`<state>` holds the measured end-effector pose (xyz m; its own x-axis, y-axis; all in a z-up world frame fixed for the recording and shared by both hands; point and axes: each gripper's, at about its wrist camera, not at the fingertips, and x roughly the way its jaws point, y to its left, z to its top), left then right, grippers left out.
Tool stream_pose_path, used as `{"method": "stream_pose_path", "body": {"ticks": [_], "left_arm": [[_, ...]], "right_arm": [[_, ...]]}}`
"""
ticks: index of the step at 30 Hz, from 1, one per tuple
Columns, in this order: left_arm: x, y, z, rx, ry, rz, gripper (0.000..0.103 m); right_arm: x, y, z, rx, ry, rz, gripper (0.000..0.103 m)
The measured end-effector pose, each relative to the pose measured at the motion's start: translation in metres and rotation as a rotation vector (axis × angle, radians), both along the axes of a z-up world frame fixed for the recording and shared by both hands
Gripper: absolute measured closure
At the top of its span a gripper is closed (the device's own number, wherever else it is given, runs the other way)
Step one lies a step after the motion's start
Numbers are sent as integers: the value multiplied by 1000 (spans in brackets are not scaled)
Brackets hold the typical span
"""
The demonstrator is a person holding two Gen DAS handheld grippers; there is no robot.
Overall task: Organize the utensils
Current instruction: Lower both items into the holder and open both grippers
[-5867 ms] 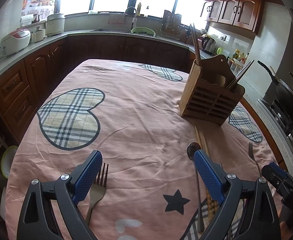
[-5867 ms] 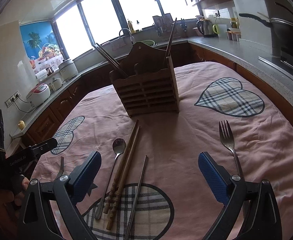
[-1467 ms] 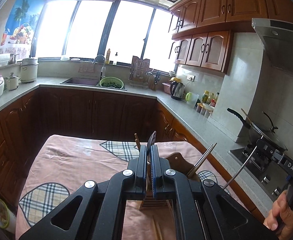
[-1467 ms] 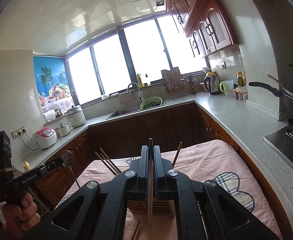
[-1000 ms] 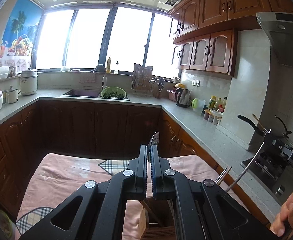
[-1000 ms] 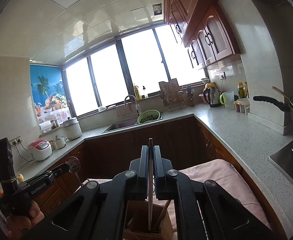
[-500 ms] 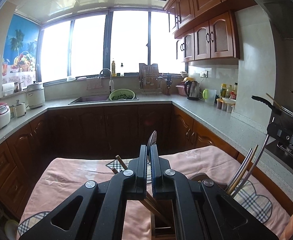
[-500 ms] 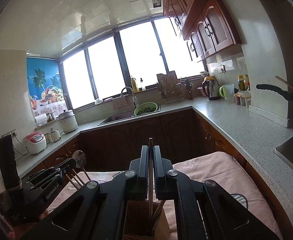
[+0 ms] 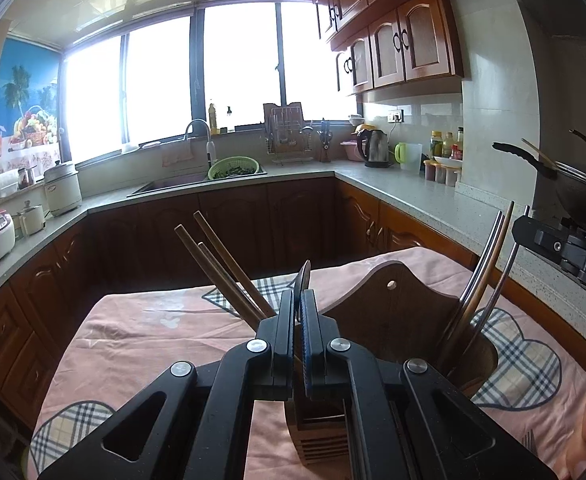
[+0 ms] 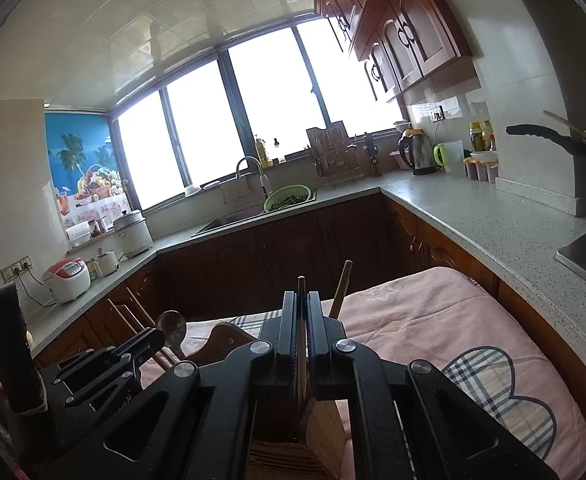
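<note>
My left gripper [image 9: 298, 300] is shut on a metal spoon [image 9: 302, 276], bowl up, directly over the wooden utensil holder [image 9: 389, 320]. Wooden chopsticks [image 9: 221, 264] lean out of the holder's left side, and metal chopsticks [image 9: 489, 264] lean out on its right. My right gripper [image 10: 302, 304] is shut on a thin chopstick [image 10: 301, 284], held upright above the same holder [image 10: 325, 420]. The left gripper and its spoon [image 10: 171, 325] show at lower left in the right wrist view. A wooden chopstick [image 10: 342, 286] stands in the holder just behind my right gripper.
The holder stands on a table under a pink cloth with plaid hearts [image 9: 513, 364]. A fork [image 9: 529, 438] lies on the cloth at lower right. Counters, a sink with a green colander [image 9: 233, 168] and a wok [image 9: 573, 184] surround the table.
Both grippers have come lower over the holder, still shut on the spoon and the chopstick. The holder and its chopsticks now loom larger in both views.
</note>
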<state>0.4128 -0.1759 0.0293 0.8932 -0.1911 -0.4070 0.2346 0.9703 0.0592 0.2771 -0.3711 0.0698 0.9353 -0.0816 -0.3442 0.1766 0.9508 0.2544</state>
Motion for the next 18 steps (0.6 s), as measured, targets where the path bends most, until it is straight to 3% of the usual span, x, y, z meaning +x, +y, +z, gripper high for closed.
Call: {"method": "stream_pose_path", "body": {"ticks": [18], "left_arm": [[0, 14, 6, -17, 41, -2, 101]], "right_arm": [[-2, -6, -4, 32, 22, -14, 97]]}}
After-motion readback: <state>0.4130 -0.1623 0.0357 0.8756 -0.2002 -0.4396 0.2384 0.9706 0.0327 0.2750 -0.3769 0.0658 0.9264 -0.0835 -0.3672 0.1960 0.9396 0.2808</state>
